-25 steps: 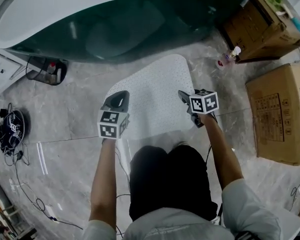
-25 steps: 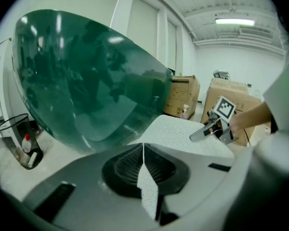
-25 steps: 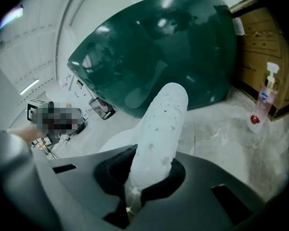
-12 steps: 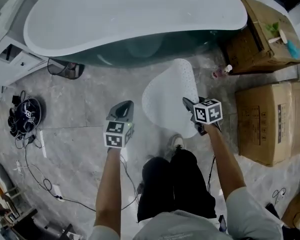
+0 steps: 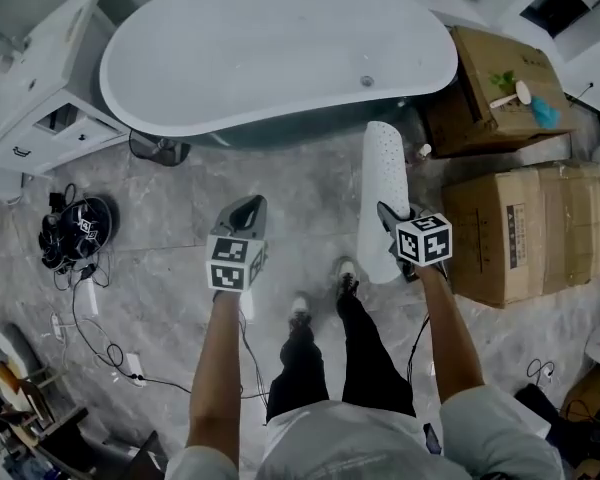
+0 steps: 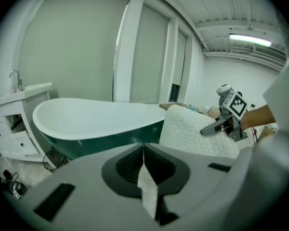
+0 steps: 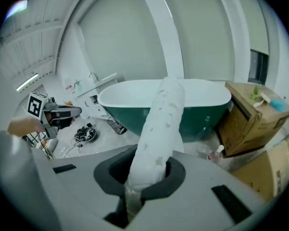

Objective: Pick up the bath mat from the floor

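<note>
Left gripper (image 5: 243,211): jaws together, nothing held, over bare floor (image 5: 160,238) in front of the bathtub (image 5: 280,53). Bath mat (image 5: 382,193): white, dotted, off the floor, one edge pinched. Right gripper (image 5: 393,220): jaws clamped on that edge. Cardboard boxes (image 5: 525,233) just right.

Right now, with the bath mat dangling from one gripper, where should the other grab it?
Probably its free near edge, approached from the left. The bath mat hangs limp from the right gripper, its broad face toward the left gripper; only the thin edge fits jaws.
</note>
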The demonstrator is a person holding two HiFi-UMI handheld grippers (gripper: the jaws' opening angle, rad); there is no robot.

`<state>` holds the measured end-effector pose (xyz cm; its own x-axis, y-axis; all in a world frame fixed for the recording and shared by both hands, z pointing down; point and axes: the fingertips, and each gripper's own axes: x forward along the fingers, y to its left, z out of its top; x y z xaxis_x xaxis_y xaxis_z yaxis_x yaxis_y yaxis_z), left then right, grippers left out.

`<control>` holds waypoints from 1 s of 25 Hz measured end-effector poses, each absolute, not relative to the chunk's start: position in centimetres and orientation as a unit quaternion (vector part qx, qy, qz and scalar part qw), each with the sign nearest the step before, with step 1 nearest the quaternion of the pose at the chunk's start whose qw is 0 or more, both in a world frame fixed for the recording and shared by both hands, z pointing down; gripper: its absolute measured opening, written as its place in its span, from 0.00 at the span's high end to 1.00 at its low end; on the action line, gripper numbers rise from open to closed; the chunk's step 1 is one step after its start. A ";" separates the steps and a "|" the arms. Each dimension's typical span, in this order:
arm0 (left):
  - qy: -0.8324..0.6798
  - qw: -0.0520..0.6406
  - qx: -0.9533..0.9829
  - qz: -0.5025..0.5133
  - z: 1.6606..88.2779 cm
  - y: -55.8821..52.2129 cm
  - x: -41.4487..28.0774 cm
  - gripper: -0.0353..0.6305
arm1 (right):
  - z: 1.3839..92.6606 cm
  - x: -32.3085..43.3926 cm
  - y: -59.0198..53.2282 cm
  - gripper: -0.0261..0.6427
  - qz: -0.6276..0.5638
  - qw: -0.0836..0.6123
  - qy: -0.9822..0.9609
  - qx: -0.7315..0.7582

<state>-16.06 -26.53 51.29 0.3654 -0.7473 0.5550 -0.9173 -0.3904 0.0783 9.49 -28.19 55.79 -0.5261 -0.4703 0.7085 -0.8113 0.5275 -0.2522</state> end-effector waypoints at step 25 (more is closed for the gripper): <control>-0.480 -0.049 0.868 0.116 13.9 -20.5 -12.3 0.92 | 14.5 9.5 -20.2 0.91 0.047 0.146 -0.854 0.497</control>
